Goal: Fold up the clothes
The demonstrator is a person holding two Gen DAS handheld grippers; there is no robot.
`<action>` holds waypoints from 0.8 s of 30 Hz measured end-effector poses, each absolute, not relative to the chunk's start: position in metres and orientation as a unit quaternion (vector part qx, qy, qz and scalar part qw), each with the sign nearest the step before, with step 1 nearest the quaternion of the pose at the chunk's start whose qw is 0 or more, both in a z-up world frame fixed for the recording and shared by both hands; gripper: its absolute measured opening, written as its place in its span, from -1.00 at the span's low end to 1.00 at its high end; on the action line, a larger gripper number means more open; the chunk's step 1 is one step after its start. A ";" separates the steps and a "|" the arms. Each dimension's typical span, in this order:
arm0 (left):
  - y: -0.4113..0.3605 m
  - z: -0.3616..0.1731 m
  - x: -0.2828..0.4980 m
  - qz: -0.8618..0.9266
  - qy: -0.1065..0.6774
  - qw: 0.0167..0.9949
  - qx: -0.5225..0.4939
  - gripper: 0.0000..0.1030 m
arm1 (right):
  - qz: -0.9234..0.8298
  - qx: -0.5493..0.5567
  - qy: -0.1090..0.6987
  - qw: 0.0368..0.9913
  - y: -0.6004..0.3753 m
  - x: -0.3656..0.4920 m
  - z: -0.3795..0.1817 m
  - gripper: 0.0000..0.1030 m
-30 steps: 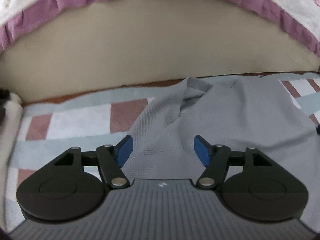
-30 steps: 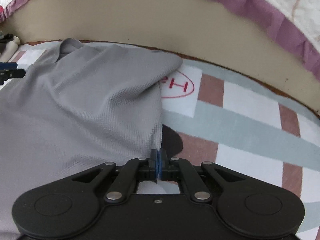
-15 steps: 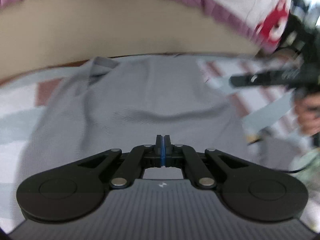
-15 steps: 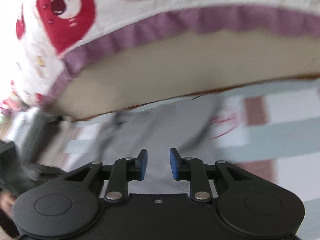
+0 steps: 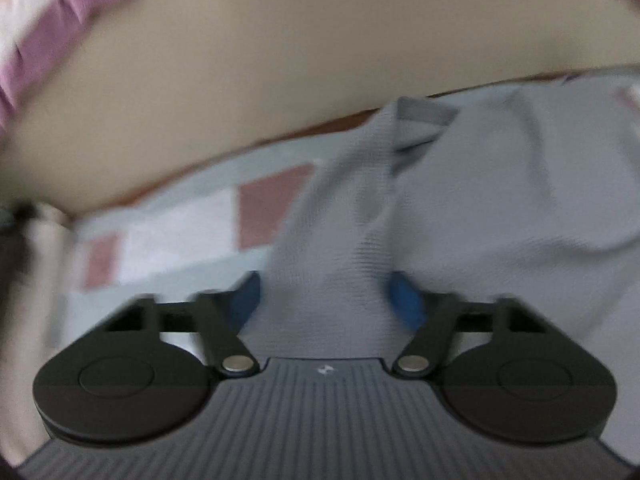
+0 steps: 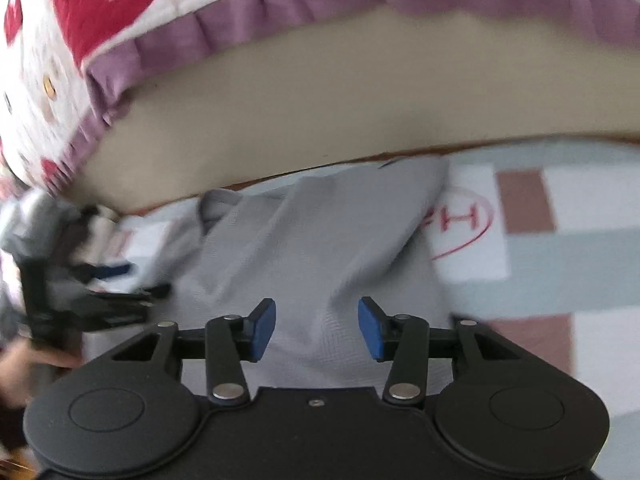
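Right now I see the grey shirt (image 6: 320, 248) lying rumpled on the checked blanket (image 6: 560, 264), its collar toward the beige mattress side (image 6: 320, 120) that runs across the back of both views. My right gripper (image 6: 317, 330) hangs over the near part of the shirt with its jaws opening; the 2 blue pads (image 6: 264, 330) stand well apart, cloth shows in the gap below them, and neither pad presses on it. My left gripper (image 5: 324, 300) is opening as well, and in its own blurred view a raised fold of the shirt (image 5: 440, 208) runs up between the blue pads (image 5: 404, 304); the fabric covers part of the right-hand pad, but I cannot tell whether either pad bears on it (the blur is too heavy there). From the right wrist view the left gripper (image 6: 104, 280) appears at the left edge of the shirt, smeared by motion, with a hand (image 6: 24, 372) below it. A red oval stamp with letters (image 6: 460, 220) on a white square of the blanket sits just beside the shirt's right edge. Above the mattress hangs a white quilt with a purple frill (image 6: 248, 32) and red print.
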State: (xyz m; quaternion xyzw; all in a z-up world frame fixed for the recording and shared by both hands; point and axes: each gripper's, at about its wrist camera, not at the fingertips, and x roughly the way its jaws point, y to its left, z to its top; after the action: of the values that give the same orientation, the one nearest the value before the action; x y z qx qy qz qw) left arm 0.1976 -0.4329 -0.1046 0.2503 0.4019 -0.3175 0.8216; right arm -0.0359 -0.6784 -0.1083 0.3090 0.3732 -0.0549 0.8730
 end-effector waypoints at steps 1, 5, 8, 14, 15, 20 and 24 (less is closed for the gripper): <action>-0.430 -0.104 0.199 -0.336 0.416 0.814 0.227 -0.89 | -0.054 0.306 0.374 0.874 -0.678 -0.036 -0.108 -0.01; -0.428 -0.089 0.171 -0.383 0.391 0.803 0.234 -0.90 | -0.047 0.299 0.370 0.878 -0.675 -0.038 -0.106 -0.01; -0.424 -0.080 0.158 -0.392 0.385 0.805 0.226 -0.90 | -0.040 0.307 0.369 0.876 -0.674 -0.035 -0.105 -0.01; -0.410 -0.060 0.122 -0.422 0.356 0.810 0.198 -0.90 | -0.021 0.313 0.360 0.879 -0.663 -0.035 -0.104 0.00; -0.409 -0.057 0.115 -0.431 0.354 0.808 0.191 -0.90 | -0.010 0.326 0.354 0.877 -0.661 -0.036 -0.105 0.00; -0.404 -0.059 0.081 -0.497 0.388 0.759 0.165 -0.89 | 0.056 0.406 0.328 0.851 -0.653 -0.034 -0.114 0.03; -0.399 -0.063 0.070 -0.533 0.439 0.707 0.152 -0.84 | 0.097 0.436 0.336 0.829 -0.647 -0.030 -0.130 -0.64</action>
State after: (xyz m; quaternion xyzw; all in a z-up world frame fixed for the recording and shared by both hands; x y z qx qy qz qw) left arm 0.0697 -0.3992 -0.0635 0.1515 0.4388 -0.5330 0.7074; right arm -0.0301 -0.6466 -0.1299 0.4365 0.3365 0.0973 0.8287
